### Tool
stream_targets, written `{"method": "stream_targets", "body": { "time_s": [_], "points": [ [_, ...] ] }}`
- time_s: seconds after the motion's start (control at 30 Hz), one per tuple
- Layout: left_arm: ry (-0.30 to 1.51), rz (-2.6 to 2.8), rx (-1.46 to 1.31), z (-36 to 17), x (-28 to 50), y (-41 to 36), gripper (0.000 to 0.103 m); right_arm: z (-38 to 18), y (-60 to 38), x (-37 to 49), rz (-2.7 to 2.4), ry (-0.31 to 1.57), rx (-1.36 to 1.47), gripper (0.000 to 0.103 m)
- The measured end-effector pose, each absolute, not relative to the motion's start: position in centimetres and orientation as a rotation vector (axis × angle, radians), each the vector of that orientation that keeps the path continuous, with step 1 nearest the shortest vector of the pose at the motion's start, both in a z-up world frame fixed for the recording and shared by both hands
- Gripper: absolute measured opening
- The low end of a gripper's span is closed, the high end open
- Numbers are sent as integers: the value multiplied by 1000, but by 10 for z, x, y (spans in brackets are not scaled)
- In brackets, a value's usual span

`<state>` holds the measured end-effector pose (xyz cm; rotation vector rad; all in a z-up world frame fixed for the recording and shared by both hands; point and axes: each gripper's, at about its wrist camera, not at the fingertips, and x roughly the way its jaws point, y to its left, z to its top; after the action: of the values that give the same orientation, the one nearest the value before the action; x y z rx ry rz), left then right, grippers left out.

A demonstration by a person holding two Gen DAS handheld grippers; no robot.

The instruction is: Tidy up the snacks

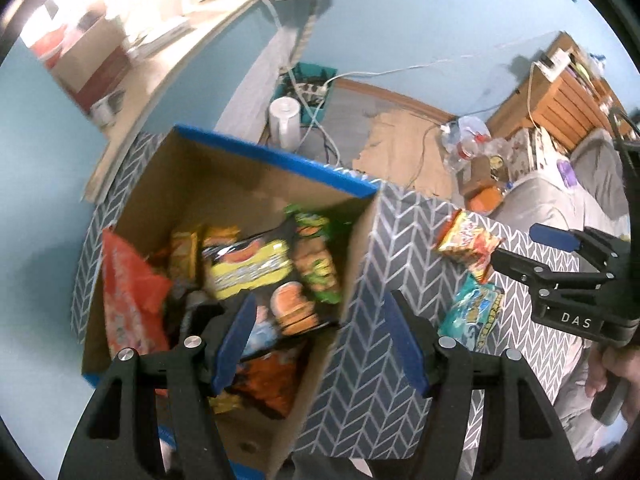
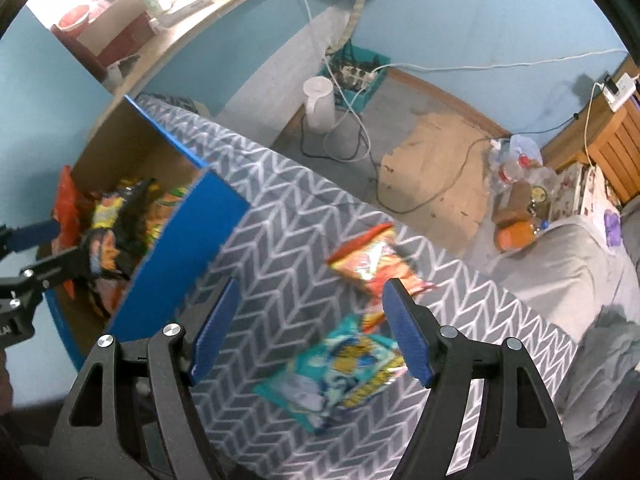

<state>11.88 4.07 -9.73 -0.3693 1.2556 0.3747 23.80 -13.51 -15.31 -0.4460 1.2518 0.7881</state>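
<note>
The cardboard box [image 1: 248, 184] with blue outer walls stands open at the left end of a surface covered in grey chevron-patterned cloth [image 1: 368, 344], and it already holds a heap of snack bags: a large orange bag [image 1: 128, 292] leaning against its left wall, a black and yellow bag [image 1: 256, 268] across the middle, green and orange packets behind. The left gripper [image 1: 316, 344] hangs over the near right corner of the box, fingers spread wide with nothing between them; judged from that pose, it is free either to steady the box or to settle the contents. Two bags lie loose on the cloth to the right of the box: a red-orange bag [image 2: 372, 264] farther from the near edge and a teal bag [image 2: 336, 376] closer to it, the two just overlapping or touching (motion blur prevents certainty). The right gripper [image 2: 312, 332] is poised above these two, fingers spread apart and empty, the teal bag lying roughly between the fingertips, which suggests that bag is the next candidate for pickup; no contact is visible. Both loose bags look light and crinkly, likely to slide on cloth if nudged. Room: blue walls, a wooden shelf upper left with boxes, a white cylindrical appliance [image 2: 320, 104] on the floor beside a teal crate of power strips [image 2: 360, 76], trailing white cables, flattened cardboard on the floor, a bag of bottles, grey bedding at right.
</note>
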Motion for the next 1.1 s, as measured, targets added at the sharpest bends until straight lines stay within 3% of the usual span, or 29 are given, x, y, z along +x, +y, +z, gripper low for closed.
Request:
{"method": "stream_targets", "body": {
  "time_s": [0.57,1.1],
  "points": [
    [1364,295,-271,-155,189,-35,68,-221,-153,285,903,1316,-675,75],
    [1399,347,-341,-189,188,-43,68,-276,-138,292,953,1380,-774,74]
  ]
}}
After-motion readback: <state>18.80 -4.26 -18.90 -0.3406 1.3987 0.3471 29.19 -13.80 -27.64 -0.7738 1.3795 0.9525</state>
